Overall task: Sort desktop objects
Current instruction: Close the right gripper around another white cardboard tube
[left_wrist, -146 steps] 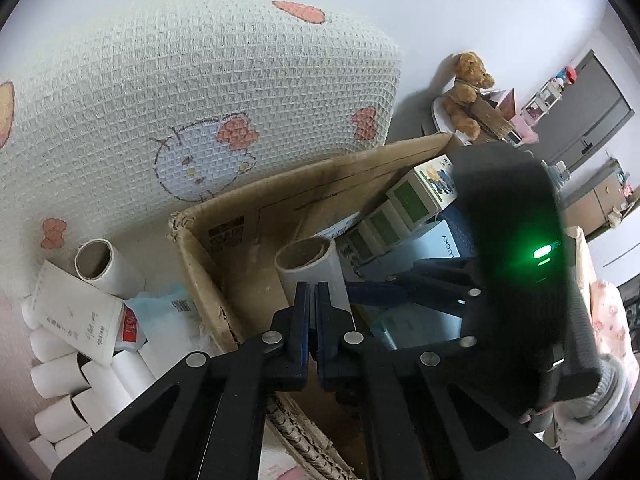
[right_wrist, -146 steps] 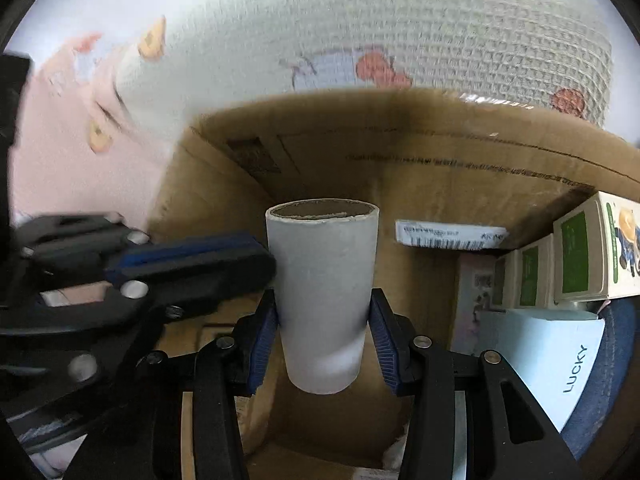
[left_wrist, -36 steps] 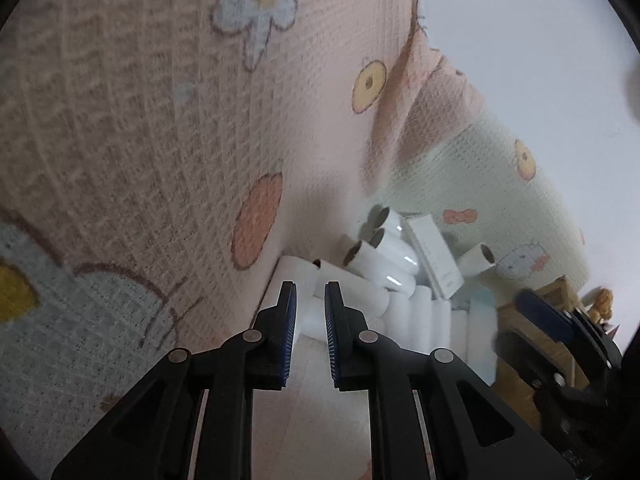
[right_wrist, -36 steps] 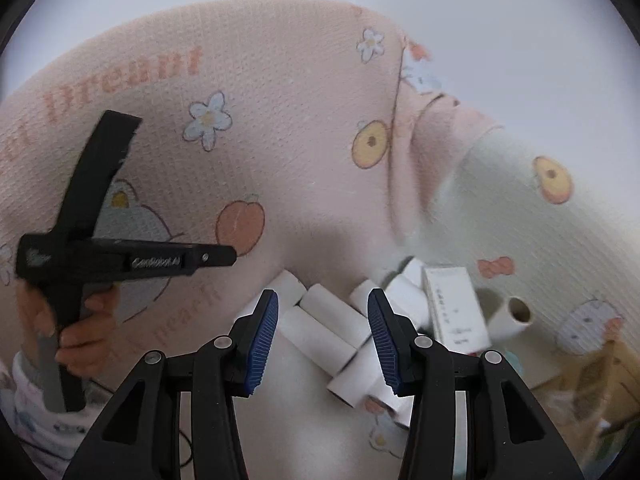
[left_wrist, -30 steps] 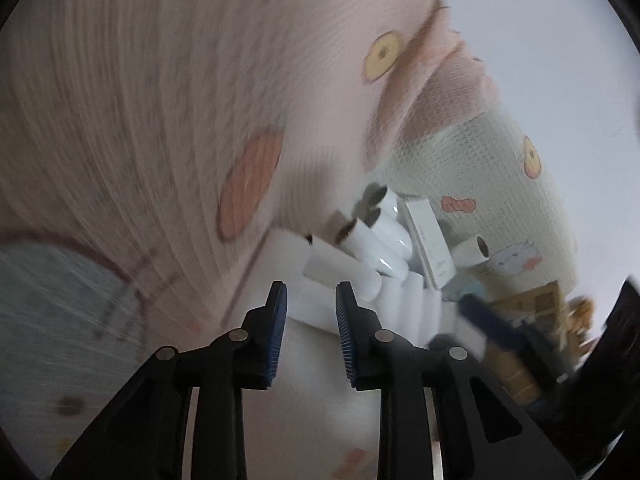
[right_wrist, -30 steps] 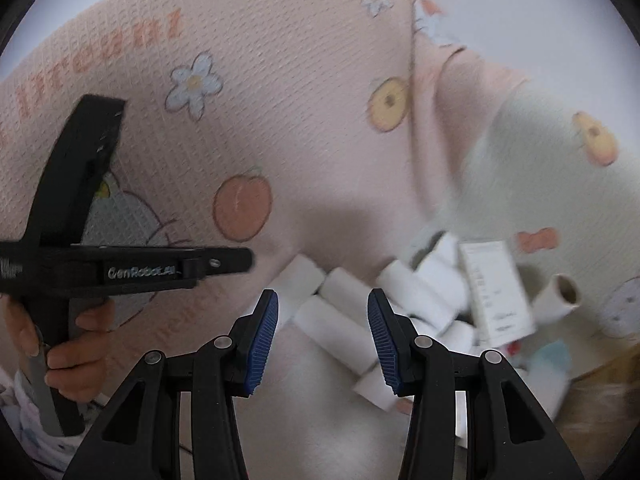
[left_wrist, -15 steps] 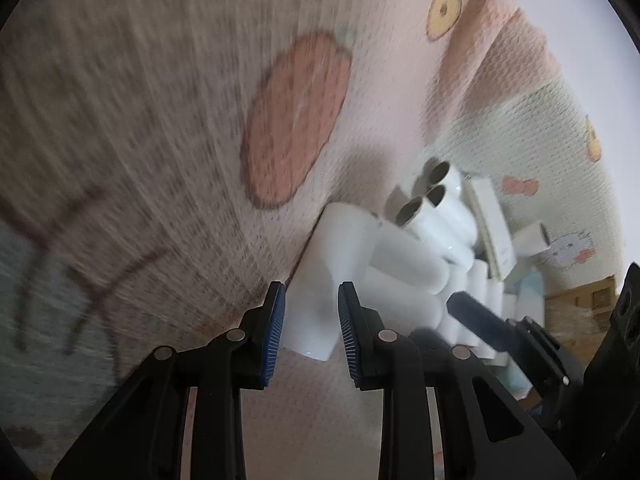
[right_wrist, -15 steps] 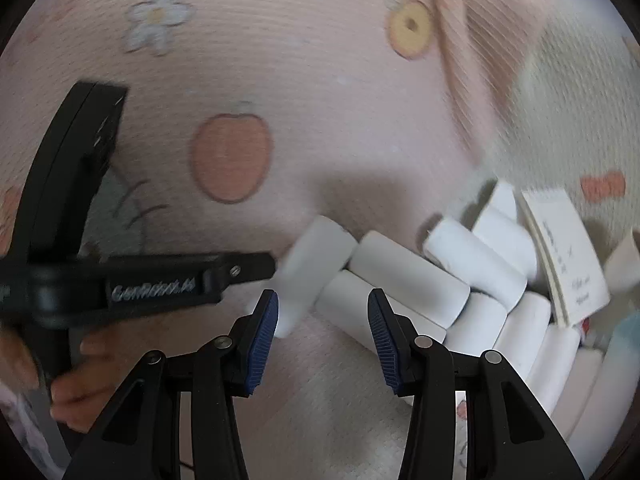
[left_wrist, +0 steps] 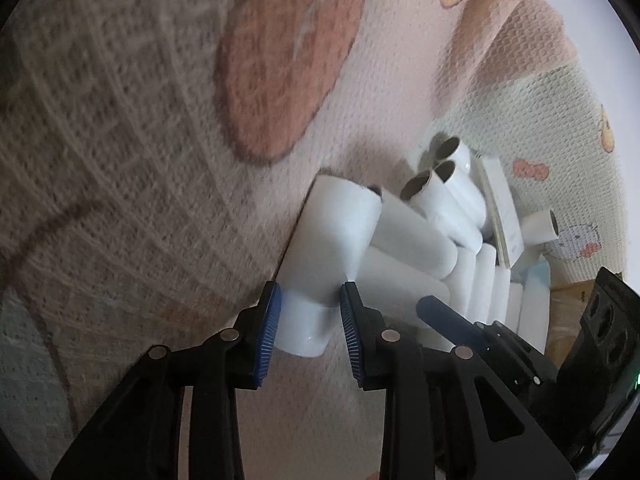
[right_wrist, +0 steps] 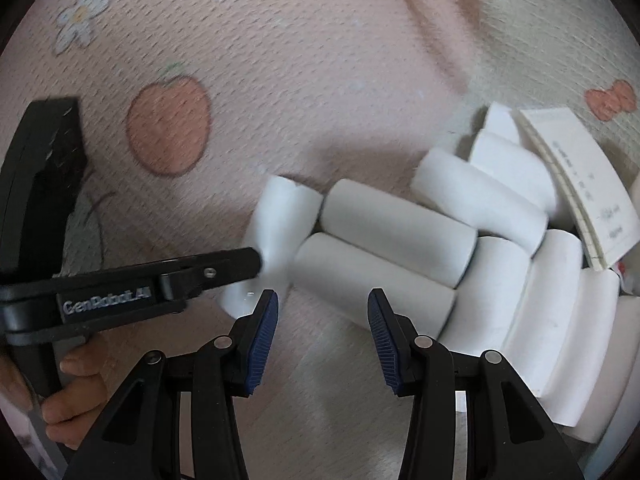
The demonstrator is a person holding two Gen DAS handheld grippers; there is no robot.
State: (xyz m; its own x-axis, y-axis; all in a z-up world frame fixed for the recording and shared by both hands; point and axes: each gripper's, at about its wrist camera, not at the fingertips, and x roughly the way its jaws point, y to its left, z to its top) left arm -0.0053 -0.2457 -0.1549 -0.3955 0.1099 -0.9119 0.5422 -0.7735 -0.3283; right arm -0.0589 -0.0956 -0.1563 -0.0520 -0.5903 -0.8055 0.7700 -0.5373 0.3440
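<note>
A pile of white paper tubes (right_wrist: 400,224) lies on a pink blanket. The leftmost tube (left_wrist: 332,236) points toward the left wrist camera, and its near end sits between the blue pads of my left gripper (left_wrist: 310,300). Those jaws are opening, and a thin gap shows beside the right pad. In the right wrist view the same tube (right_wrist: 280,216) lies by the left gripper's finger (right_wrist: 224,268). My right gripper (right_wrist: 322,308) is open and holds nothing, with its tips just short of the nearest lower tube (right_wrist: 372,284).
A white booklet (right_wrist: 580,184) leans on the far side of the pile. A cardboard box corner (left_wrist: 568,292) shows beyond the tubes. A person's hand (right_wrist: 80,376) holds the left gripper's handle. The blanket carries a peach print (right_wrist: 168,124).
Both grippers have come down toward the tube pile, which now looks larger. My left jaws have widened and now stand around the end of the leftmost tube. The right jaws stay open.
</note>
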